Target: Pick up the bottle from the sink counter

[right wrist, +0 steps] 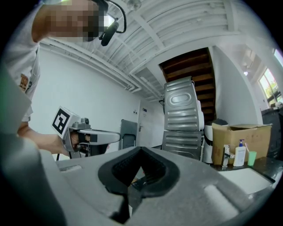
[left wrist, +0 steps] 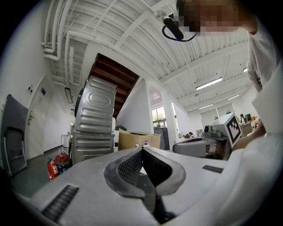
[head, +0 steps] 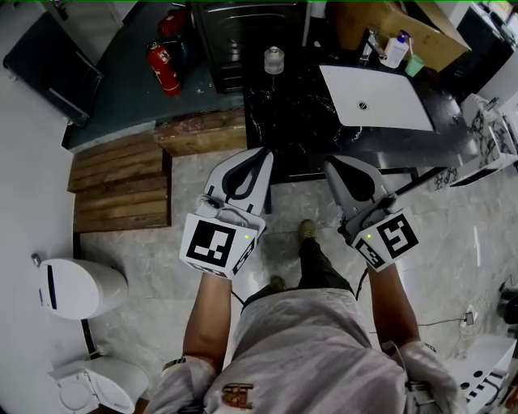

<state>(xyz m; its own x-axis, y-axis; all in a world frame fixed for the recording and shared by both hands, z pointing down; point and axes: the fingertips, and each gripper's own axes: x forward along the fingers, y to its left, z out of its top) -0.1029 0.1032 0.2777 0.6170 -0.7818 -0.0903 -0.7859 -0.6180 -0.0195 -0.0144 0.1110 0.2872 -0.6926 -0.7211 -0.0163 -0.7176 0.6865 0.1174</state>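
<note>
Pale marbled floor tiles are filling most of the head view, with brown wooden slat decking (head: 121,190) lying off to the left. At the far side, a glossy black, white-veined bench (head: 291,121) is carrying one white rectangular basin (head: 376,97). Two bottles are standing on it. A squat clear bottle (head: 274,60) is sitting alone at the far left corner. A white pump bottle (head: 396,50) is sitting far right, just beside the tap (head: 368,44), with one small green cup (head: 414,65) next to it. One brown cardboard box (head: 388,20) is sitting behind those, and two red cylindrical fire extinguishers (head: 164,67) are standing on the floor far left. The left claw (head: 261,158) and right claw (head: 332,164), smooth pale shells with black ribbed pads, are hovering near the person, well apart from both bottles. Both are sitting fully closed, pads pressing together and gripping nothing.
</note>
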